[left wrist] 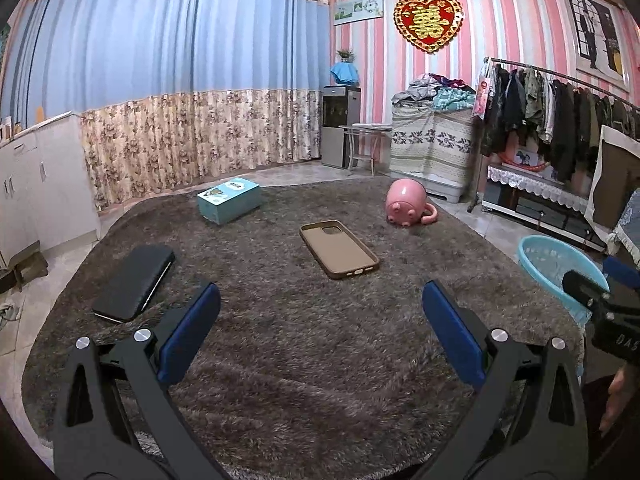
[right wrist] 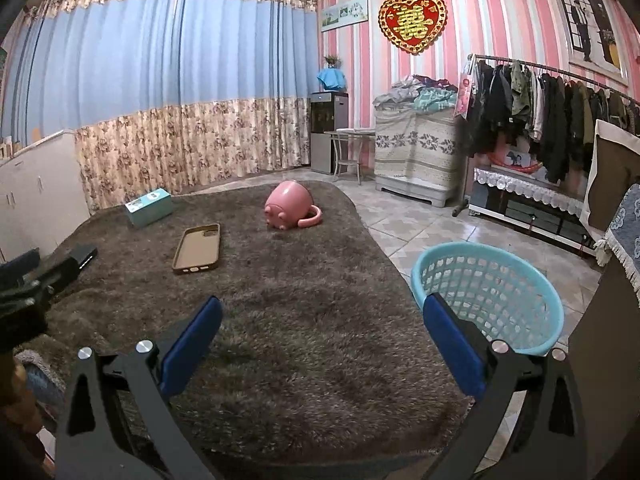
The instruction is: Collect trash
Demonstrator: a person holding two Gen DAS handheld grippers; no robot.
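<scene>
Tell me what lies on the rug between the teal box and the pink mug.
Nothing but bare rug between the teal box and the pink mug; the phone case sits nearer the camera, shown in the left wrist view.

tan phone case (left wrist: 339, 249) lies open side up (pink mug (left wrist: 404, 202) tipped) on rug.

left gripper (left wrist: 320, 320): black forked arms; blue pads (left wrist: 192, 332); silver screw heads | right gripper (right wrist: 322, 332): same build; white "DAS" lettering on body, seen from left cam | bare skin at hand (left wrist: 614, 400)
</scene>
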